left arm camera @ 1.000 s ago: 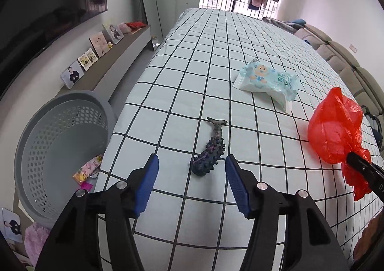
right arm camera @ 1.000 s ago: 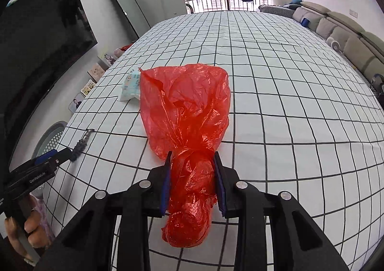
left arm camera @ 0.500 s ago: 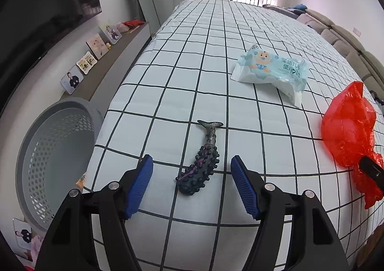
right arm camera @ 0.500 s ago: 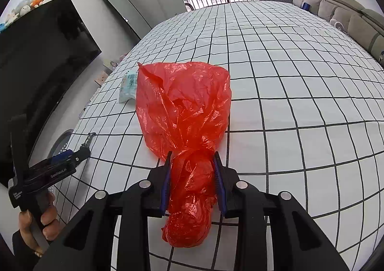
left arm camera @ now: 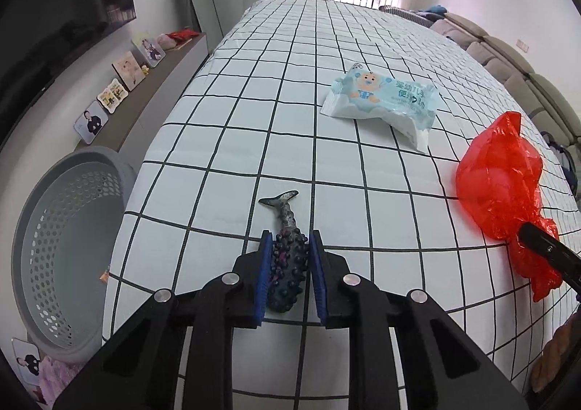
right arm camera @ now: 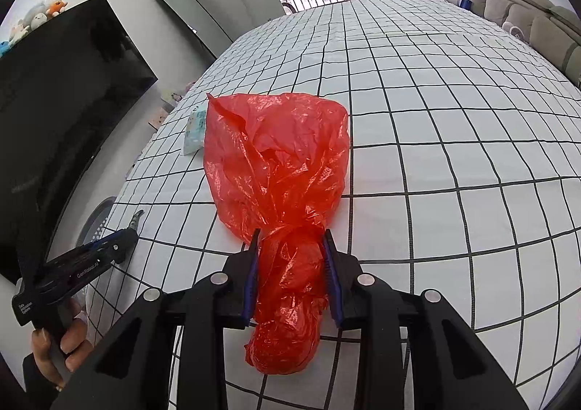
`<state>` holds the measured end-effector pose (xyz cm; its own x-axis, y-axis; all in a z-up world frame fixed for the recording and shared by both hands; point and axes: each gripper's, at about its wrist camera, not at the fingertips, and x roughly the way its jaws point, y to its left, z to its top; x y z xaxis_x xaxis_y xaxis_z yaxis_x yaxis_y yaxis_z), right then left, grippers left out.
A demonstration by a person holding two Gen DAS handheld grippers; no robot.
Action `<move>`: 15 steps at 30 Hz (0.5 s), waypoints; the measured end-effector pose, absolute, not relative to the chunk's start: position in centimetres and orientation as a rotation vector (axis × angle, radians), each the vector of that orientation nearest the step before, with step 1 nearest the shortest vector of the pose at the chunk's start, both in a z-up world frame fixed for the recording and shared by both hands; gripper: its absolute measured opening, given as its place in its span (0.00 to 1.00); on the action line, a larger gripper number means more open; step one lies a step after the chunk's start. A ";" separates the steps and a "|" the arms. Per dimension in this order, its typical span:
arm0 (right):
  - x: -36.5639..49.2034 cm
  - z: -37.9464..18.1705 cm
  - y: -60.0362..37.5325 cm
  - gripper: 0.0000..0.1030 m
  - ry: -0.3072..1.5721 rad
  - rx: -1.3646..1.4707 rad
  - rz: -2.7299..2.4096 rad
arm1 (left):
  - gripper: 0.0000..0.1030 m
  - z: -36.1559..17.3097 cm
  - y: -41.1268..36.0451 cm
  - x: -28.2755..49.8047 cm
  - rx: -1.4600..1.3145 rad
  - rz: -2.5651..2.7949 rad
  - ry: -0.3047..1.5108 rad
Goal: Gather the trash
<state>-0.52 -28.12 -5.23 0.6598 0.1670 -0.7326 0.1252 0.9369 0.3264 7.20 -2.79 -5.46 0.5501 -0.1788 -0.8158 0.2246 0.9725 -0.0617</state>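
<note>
A dark, knobbly fish-shaped toy (left arm camera: pixel 287 275) lies on the checked bed sheet (left arm camera: pixel 276 94) near its front edge. My left gripper (left arm camera: pixel 290 238) is closing, and its blue pads sit against both sides of the toy's body; the tail (left arm camera: pixel 281 199) sticks out ahead. In the right wrist view the left gripper (right arm camera: pixel 123 243) shows at the lower left, held by a hand (right arm camera: pixel 69 348). My right gripper (right arm camera: pixel 291 236) is shut on the twisted neck of a red plastic bag (right arm camera: pixel 276 156), whose bulk rests on the sheet. The same red bag (left arm camera: pixel 497 185) appears at the right of the left wrist view.
A pale blue wipes pack (left arm camera: pixel 381 101) lies further up the bed. On the floor left of the bed stands a grey perforated basket (left arm camera: pixel 72 174). Photo frames (left arm camera: pixel 109 98) line a low shelf on the left. A sofa (left arm camera: pixel 508 58) runs along the right.
The left gripper's jaws, wide apart around the toy before, have drawn in against its sides. The right gripper keeps its hold on the red bag and has barely moved.
</note>
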 end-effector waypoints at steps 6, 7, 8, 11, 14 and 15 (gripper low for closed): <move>-1.3 -4.1 -27.2 0.29 0.855 0.348 0.035 | 0.18 -3.9 -1.5 5.4 0.036 -0.235 0.924; -1.4 -3.8 -26.8 0.29 0.855 0.346 0.044 | 0.18 -3.6 -1.1 5.2 0.032 -0.231 0.917; -1.5 -3.6 -26.3 0.29 0.854 0.343 0.055 | 0.18 -3.3 -0.5 4.9 0.027 -0.226 0.909; -1.6 -2.7 -24.1 0.29 0.848 0.314 0.091 | 0.18 -2.6 1.2 4.5 0.014 -0.215 0.891; -1.2 -2.2 -21.3 0.29 0.849 0.298 0.149 | 0.18 -2.1 3.0 4.2 0.002 -0.202 0.874; -0.9 -2.0 -20.1 0.29 0.851 0.292 0.175 | 0.18 -1.9 3.7 4.1 -0.001 -0.195 0.868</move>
<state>-0.88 -20.13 -2.02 0.6482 0.2669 -0.7132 -0.0354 0.9461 0.3219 4.08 3.74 -1.92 0.6294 -0.1708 -0.7581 0.1703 0.9822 -0.0799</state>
